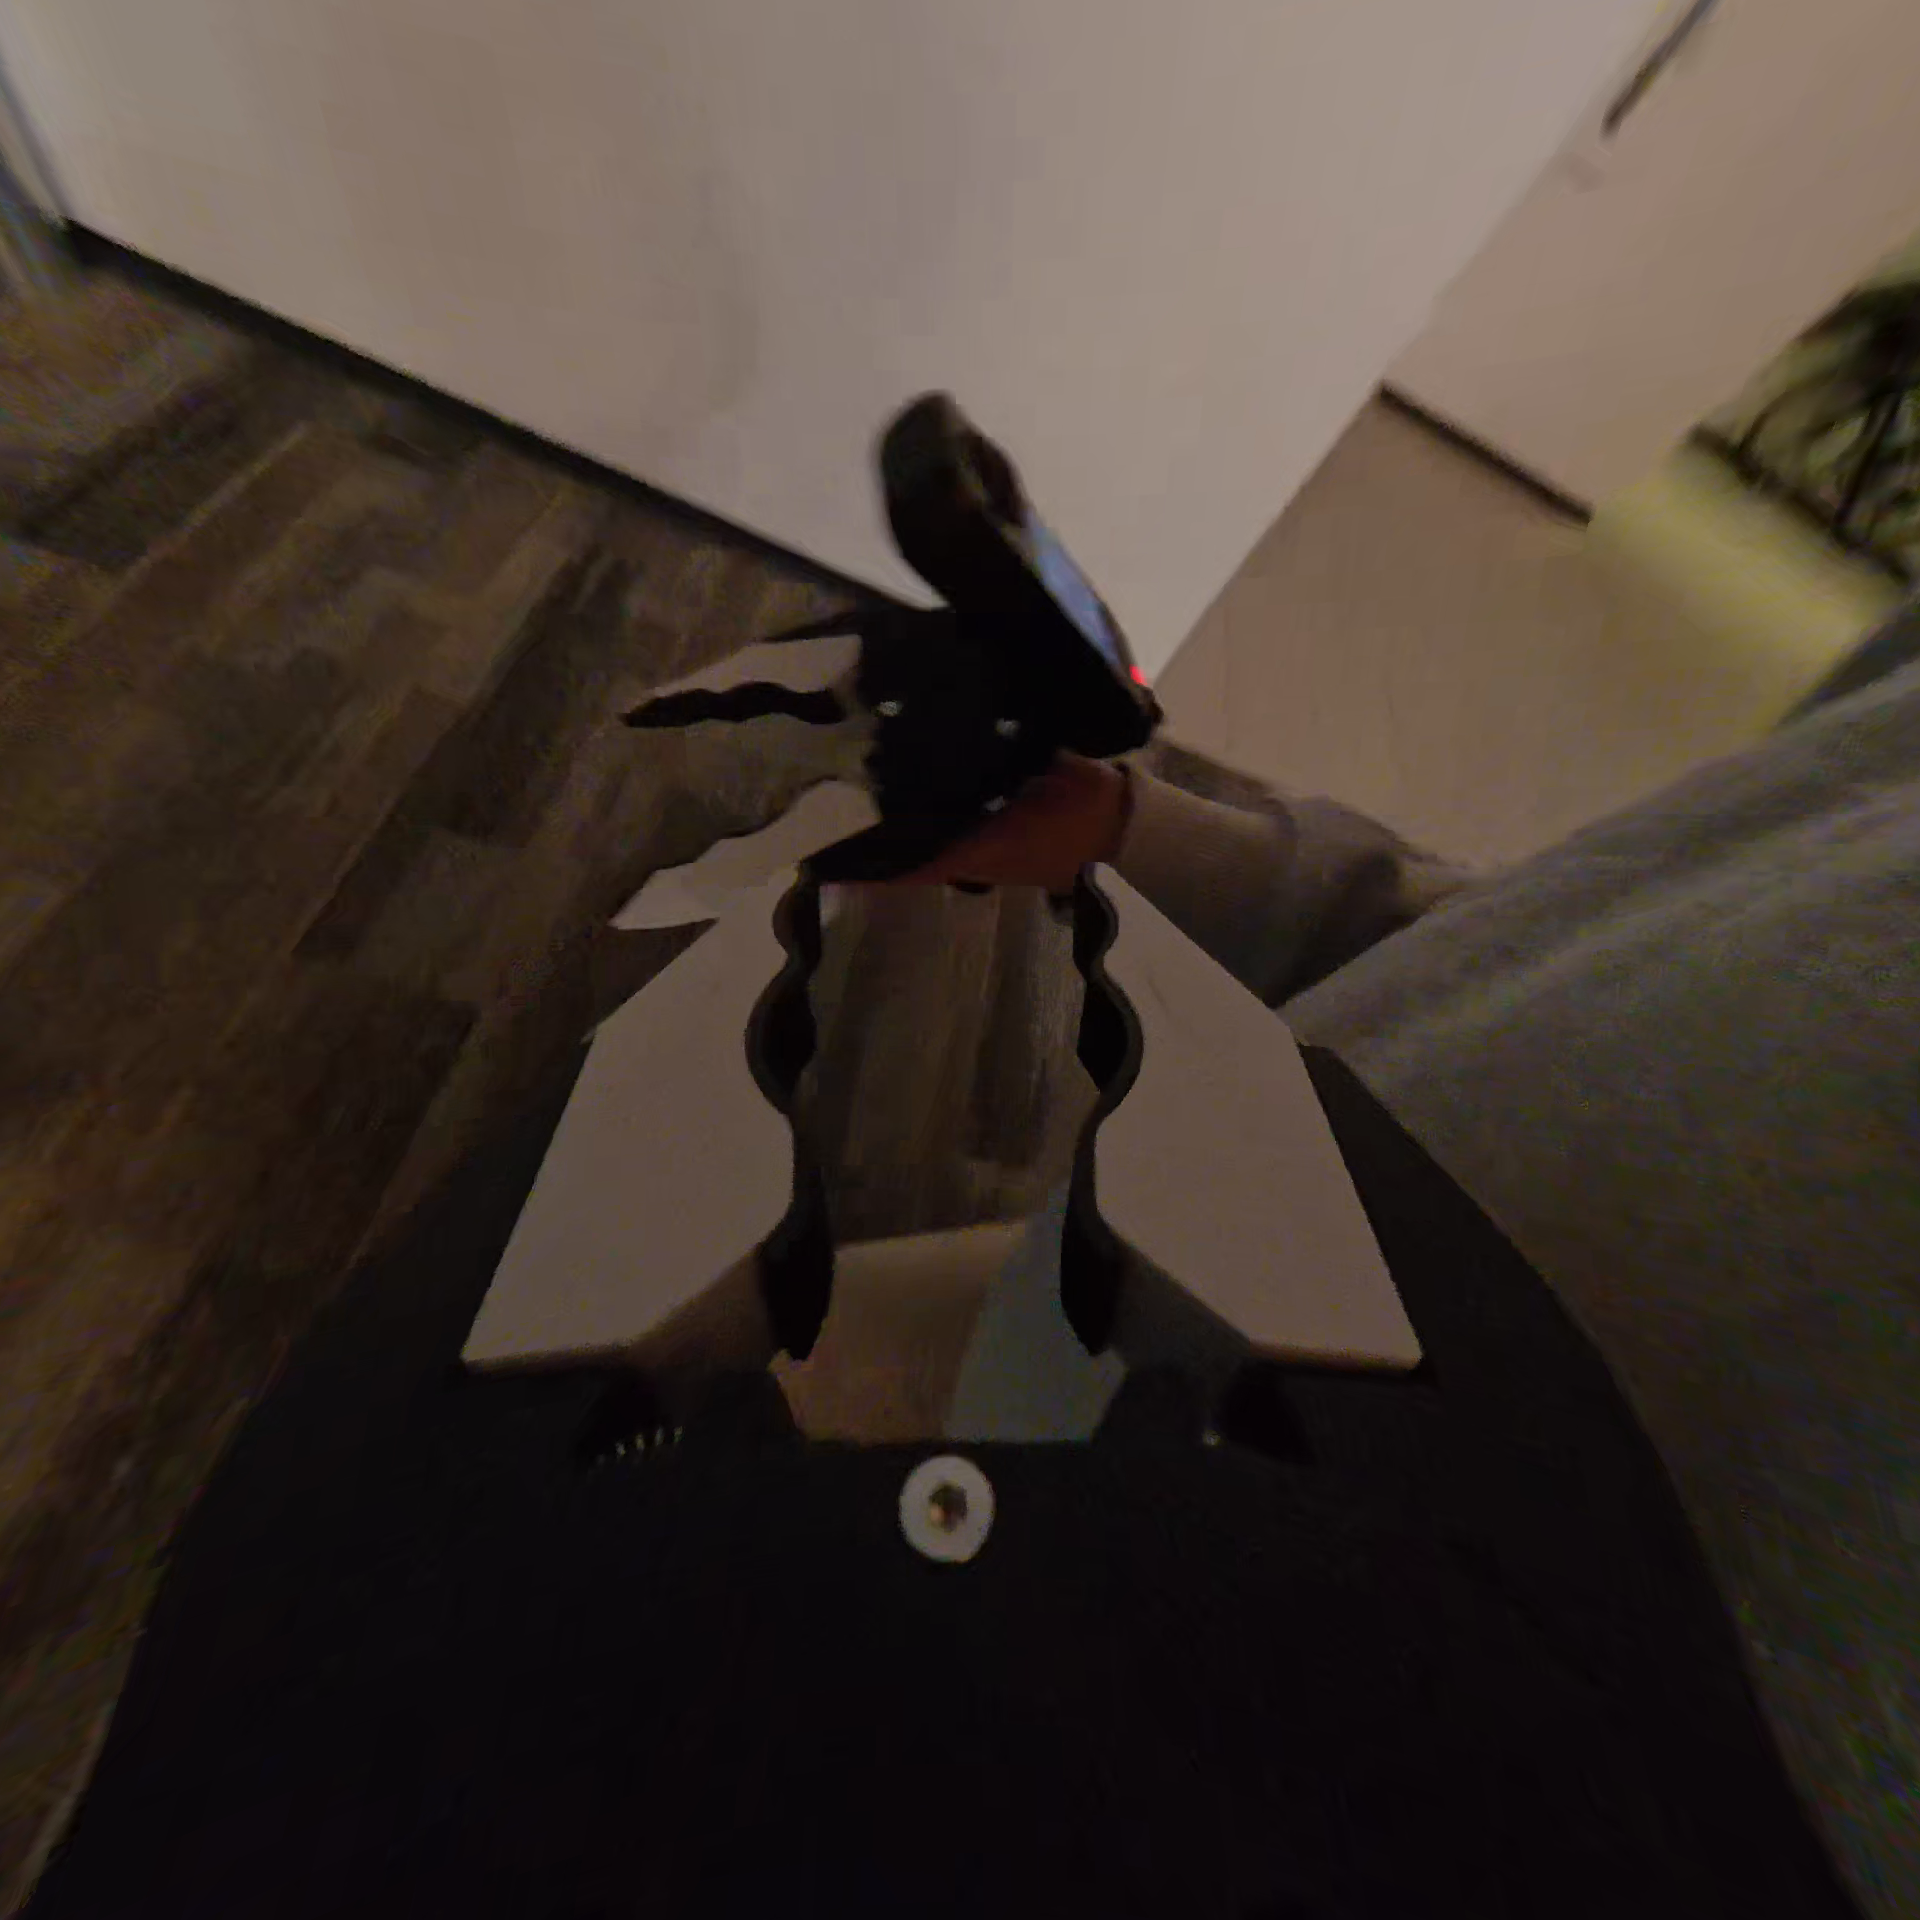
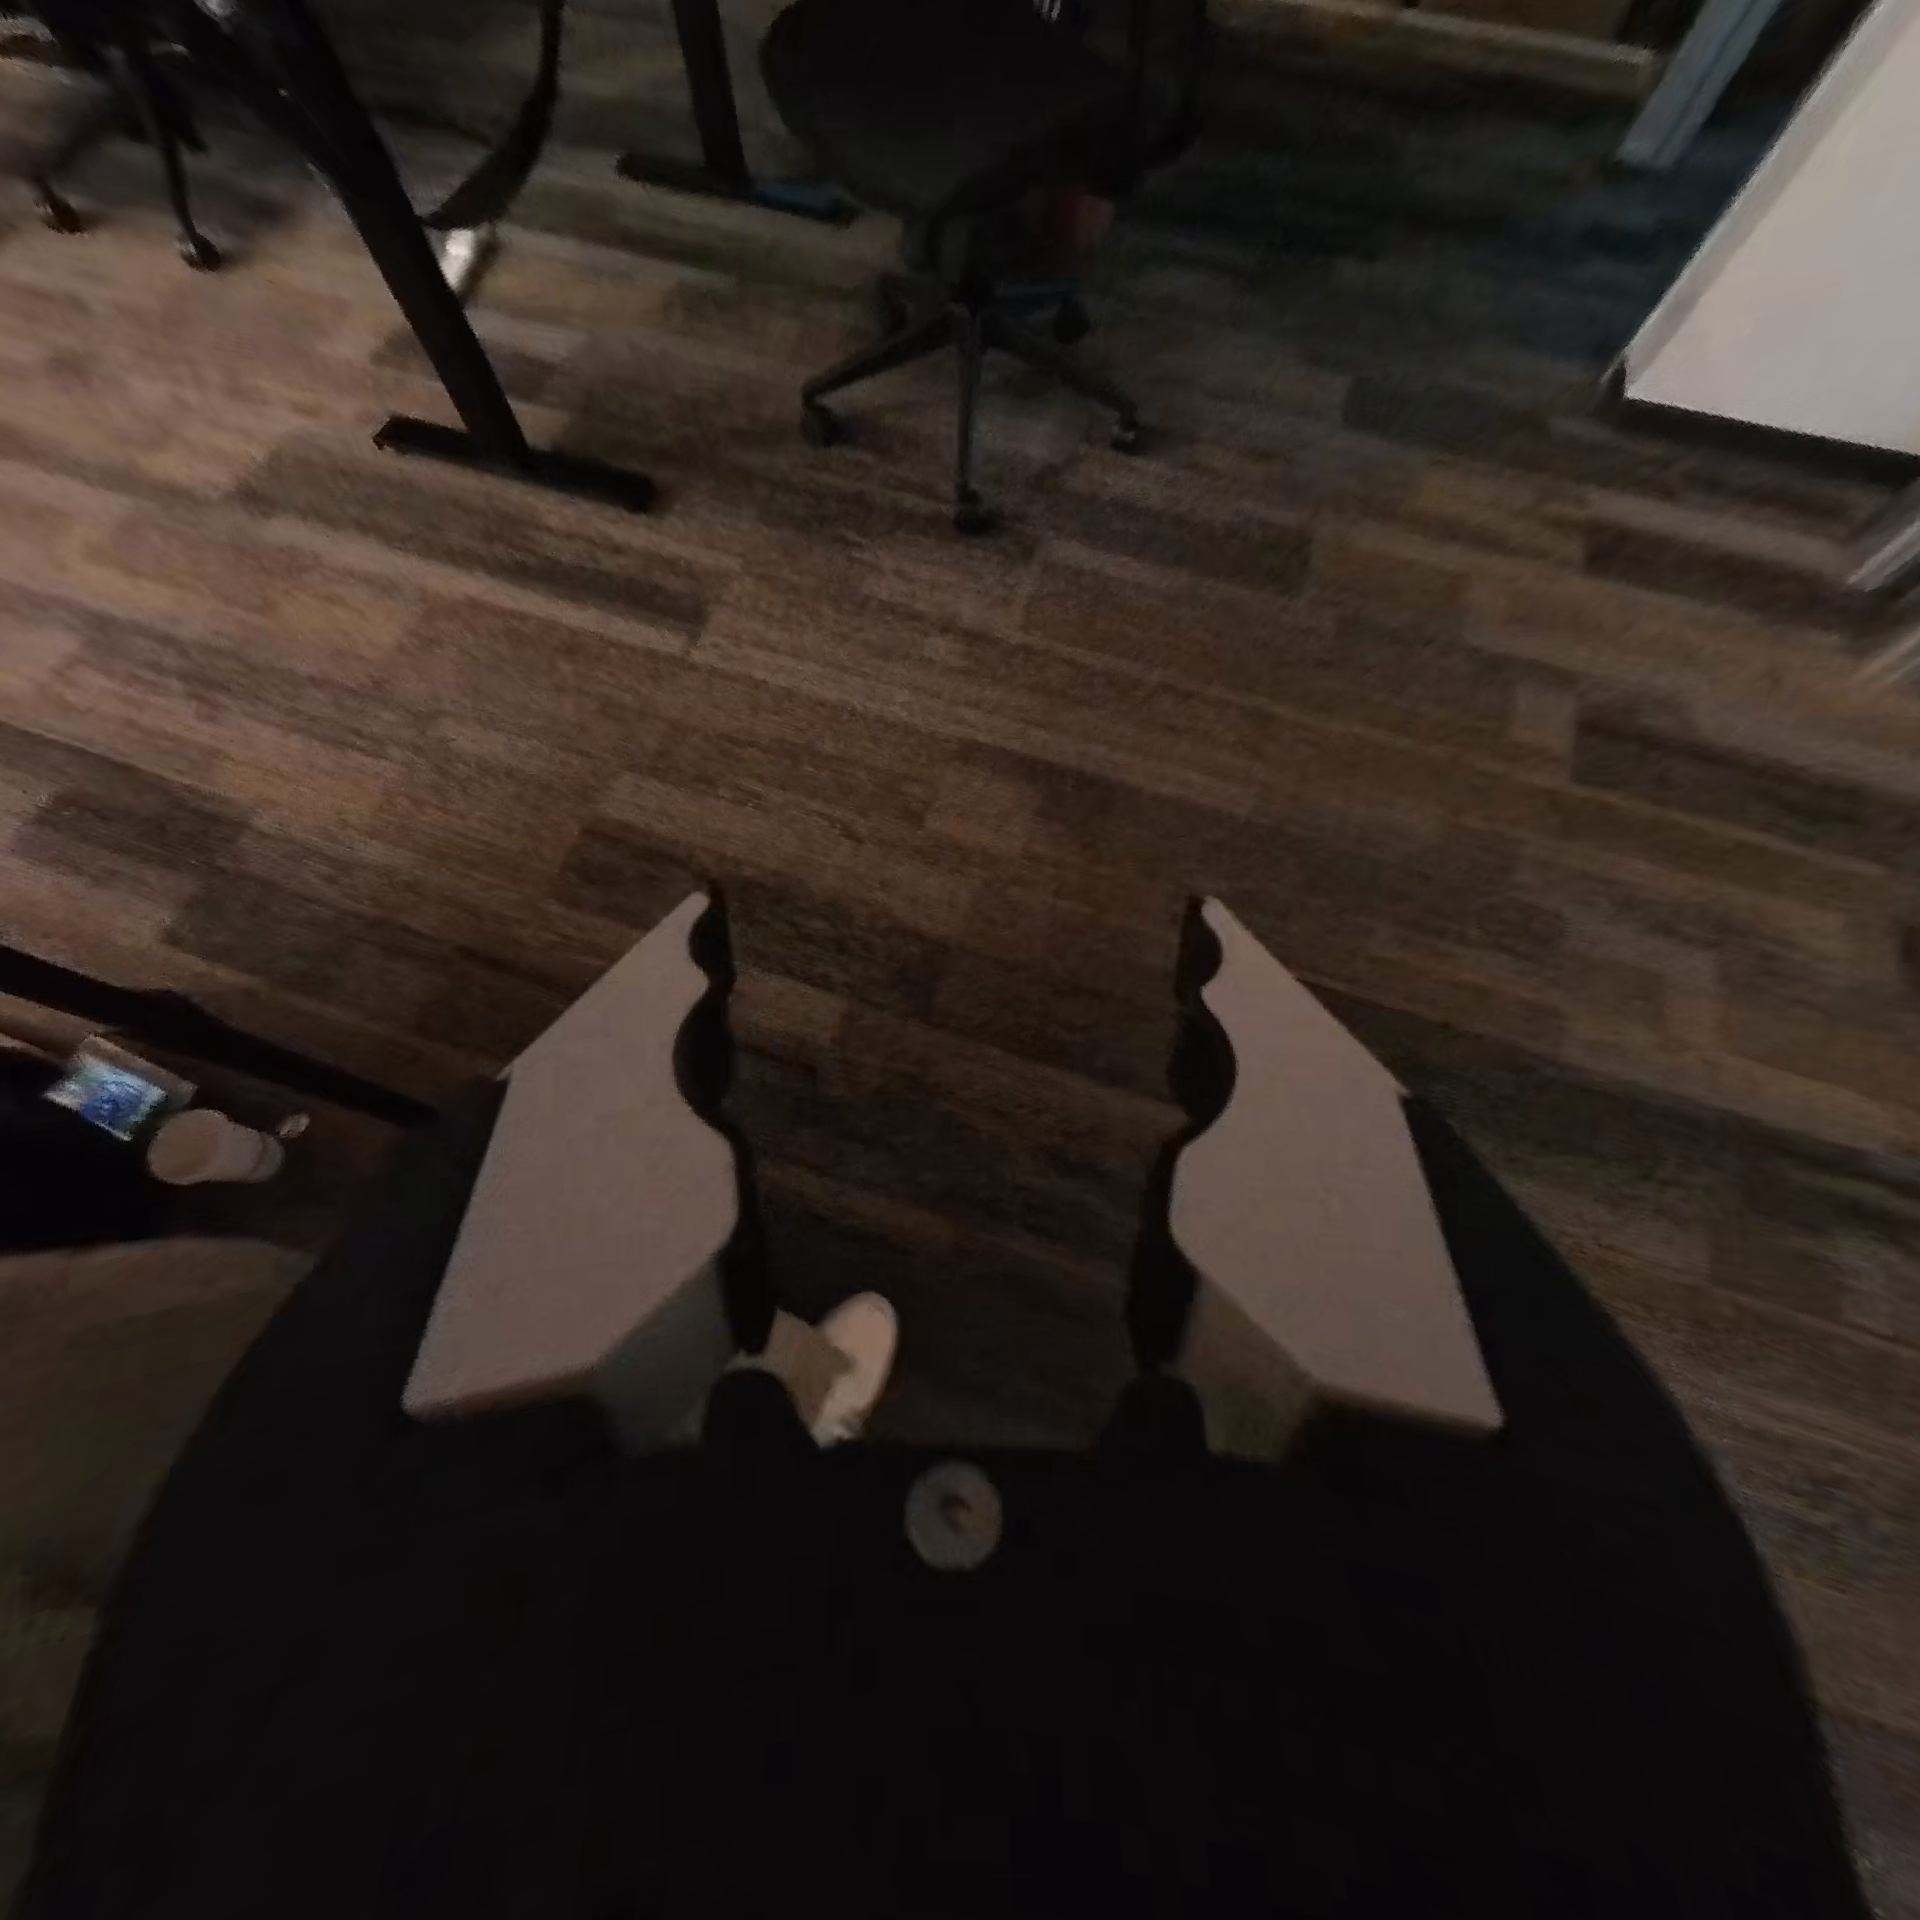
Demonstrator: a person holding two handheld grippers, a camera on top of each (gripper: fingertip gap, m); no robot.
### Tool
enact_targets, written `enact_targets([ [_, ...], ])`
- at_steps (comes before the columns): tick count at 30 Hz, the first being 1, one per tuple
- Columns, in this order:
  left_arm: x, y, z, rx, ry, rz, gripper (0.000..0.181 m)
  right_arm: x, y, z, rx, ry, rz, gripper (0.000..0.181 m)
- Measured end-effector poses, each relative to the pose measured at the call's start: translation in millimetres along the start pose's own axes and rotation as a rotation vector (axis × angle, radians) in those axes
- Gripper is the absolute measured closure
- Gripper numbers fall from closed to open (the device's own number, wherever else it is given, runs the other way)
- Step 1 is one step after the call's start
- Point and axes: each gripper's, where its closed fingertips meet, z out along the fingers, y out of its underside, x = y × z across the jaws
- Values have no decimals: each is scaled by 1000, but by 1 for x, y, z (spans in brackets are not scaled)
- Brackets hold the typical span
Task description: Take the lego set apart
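My left gripper [image 1: 940, 914] is up in the air with its two black wavy fingers [image 1: 790, 1049] spread apart. Nothing is between them. It points toward a white wall [image 1: 727, 260] and the wood-look floor [image 1: 260, 779].

Just past the tips of my left gripper I see my right gripper [image 1: 727, 727] from the side. A hand [image 1: 1039, 831] holds it from below, with a light grey sleeve [image 1: 1278, 873] running off to the right. The back of that gripper has a small screen [image 1: 1081, 592] on top with a tiny red light. A big grey piece of clothing [image 1: 1662, 1143] fills the right side. A dark green plant [image 1: 1849, 436] shows near the top right corner, very blurry.

In the right wrist view, my right gripper [image 2: 951, 914] points down at the floor [image 2: 935, 727]. Its fingers [image 2: 717, 1039] are also spread wide with nothing in them. A white shoe [image 2: 857, 1361] shows low down between the fingers.

Farther off stands a black office chair on wheels [image 2: 977, 260]. To its left is a black table leg [image 2: 436, 312] with a flat foot. At the left edge is a dark table corner [image 2: 62, 1153] with a pale cup [image 2: 213, 1148] on it and a small blue thing beside the cup. I cannot tell what that blue thing is.

I cannot see the lego set in either view.
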Motion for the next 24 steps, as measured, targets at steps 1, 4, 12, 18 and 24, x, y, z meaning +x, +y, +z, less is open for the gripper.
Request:
enact_targets([
  [1, -9, -18, 6, 44, -9, -40, 130, 21, -4, -10, -19, 14, -14, 96],
  [4, -31, -70, 16, 157, 18, -187, 130, 78, -21, -38, -48, 89, -82, 101],
  [12, -97, -154, -6, 436, 169, -343, 181, 125, -75, -49, 45, 95, -38, 181],
  [18, -186, -175, -39, 569, 0, -337, 176, 94, -108, 4, 32, -40, -31, 171],
  [24, -299, -167, -88, 610, -167, -318, 164, 70, -167, 101, 10, -166, -115, 168],
])
